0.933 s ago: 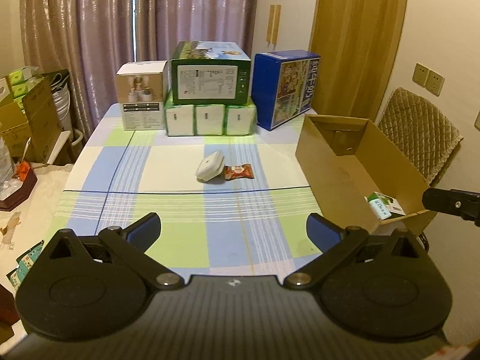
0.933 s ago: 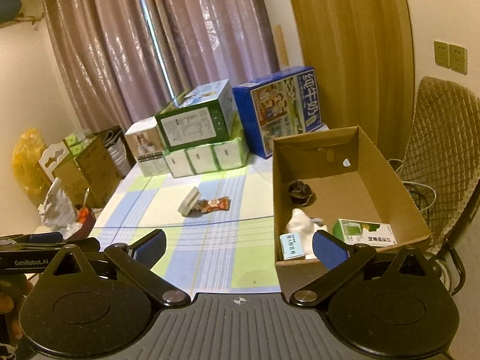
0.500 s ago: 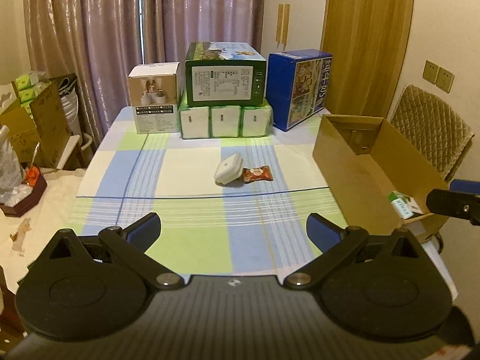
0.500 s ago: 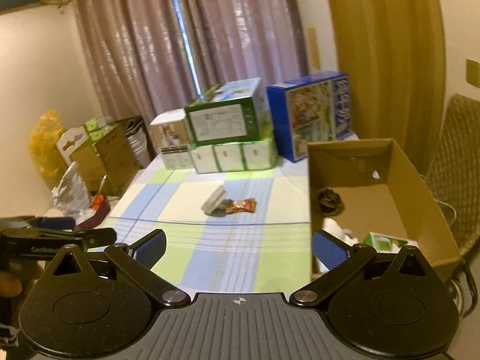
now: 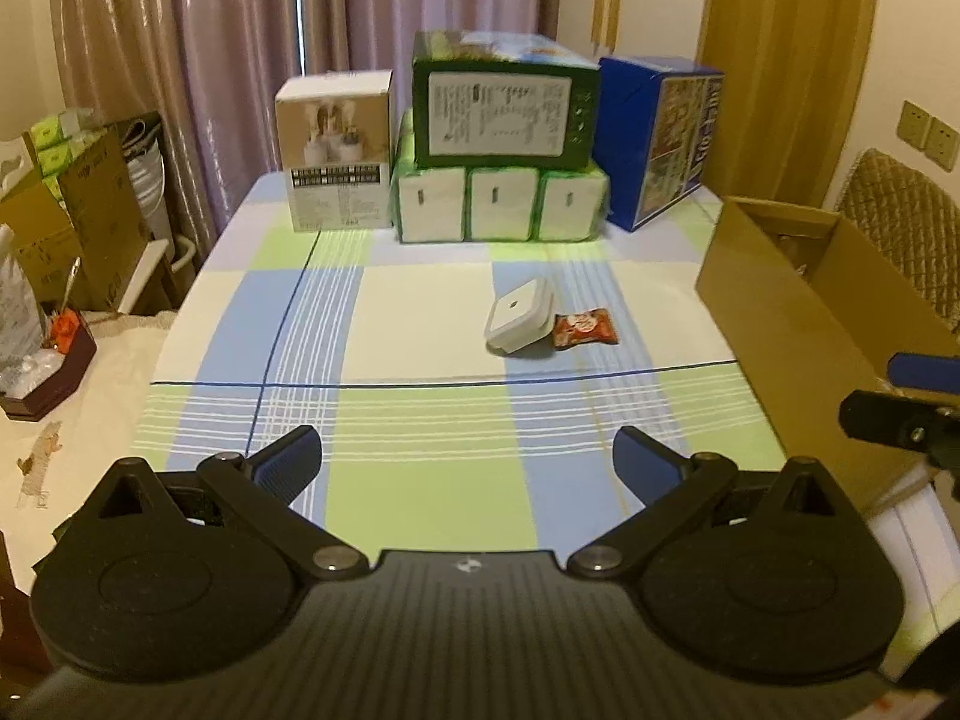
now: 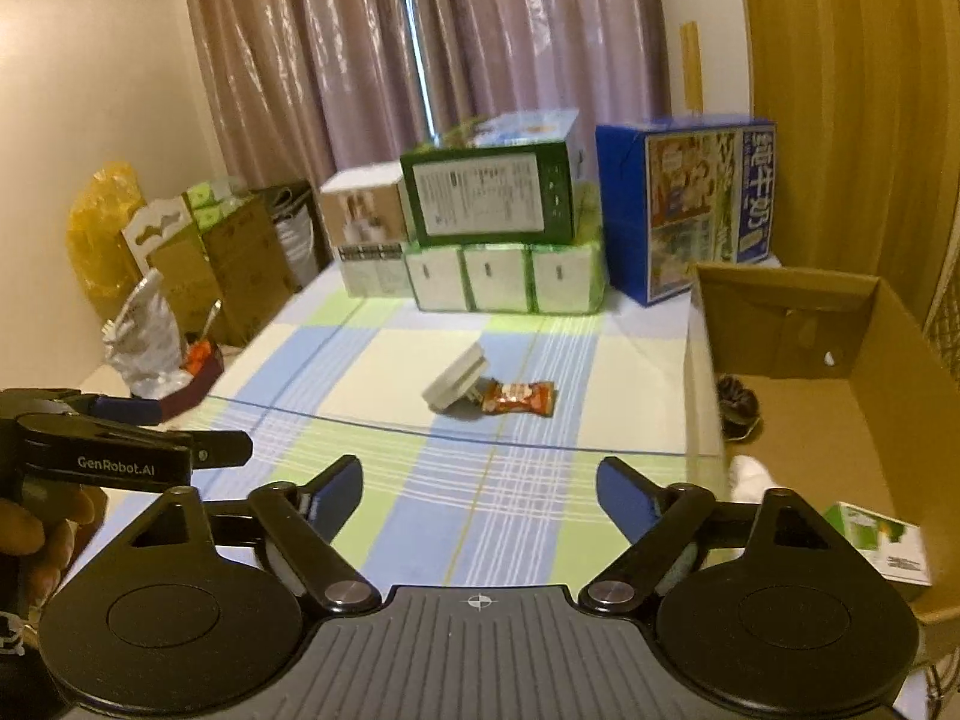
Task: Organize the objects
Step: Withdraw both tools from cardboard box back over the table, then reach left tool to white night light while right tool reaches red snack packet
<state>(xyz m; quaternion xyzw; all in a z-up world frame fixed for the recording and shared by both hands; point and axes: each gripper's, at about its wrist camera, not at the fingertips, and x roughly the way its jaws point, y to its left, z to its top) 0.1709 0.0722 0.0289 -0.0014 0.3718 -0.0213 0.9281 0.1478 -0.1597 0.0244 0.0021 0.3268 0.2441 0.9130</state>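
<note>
A table covered in a checked cloth [image 5: 420, 504] of blue, green and cream fills the middle of the room. Two handheld grippers hover above its near edge, side by side. The left gripper [image 5: 467, 461] has its blue-padded jaws spread wide with nothing between them. The right gripper [image 6: 480, 489] is likewise spread wide and empty.

Near the centre of the cloth lies a small white square container [image 5: 517, 324], tilted so that one edge is raised. Just beside it, on its right and apparently touching it, lies a red snack packet [image 5: 584, 329]. Both are well apart from the grippers.

On the right side of the table sits an open cardboard box [image 6: 864, 420]. Inside it are a dark round object [image 6: 739, 405] near the far wall, something white [image 6: 750, 474] lower down, and a green-and-white carton [image 6: 882, 546] near the front corner.

Along the far edge of the table stands a row of packages: a white box with a photo [image 5: 337, 150], a green box [image 5: 505, 108] resting on three white-and-green tissue packs [image 5: 501, 204], and a blue carton [image 5: 660, 138] on the right. Mauve curtains [image 5: 240, 60] hang behind them.

A person's fingers [image 6: 36, 540] show at the left of the right wrist view, holding the left gripper.
</note>
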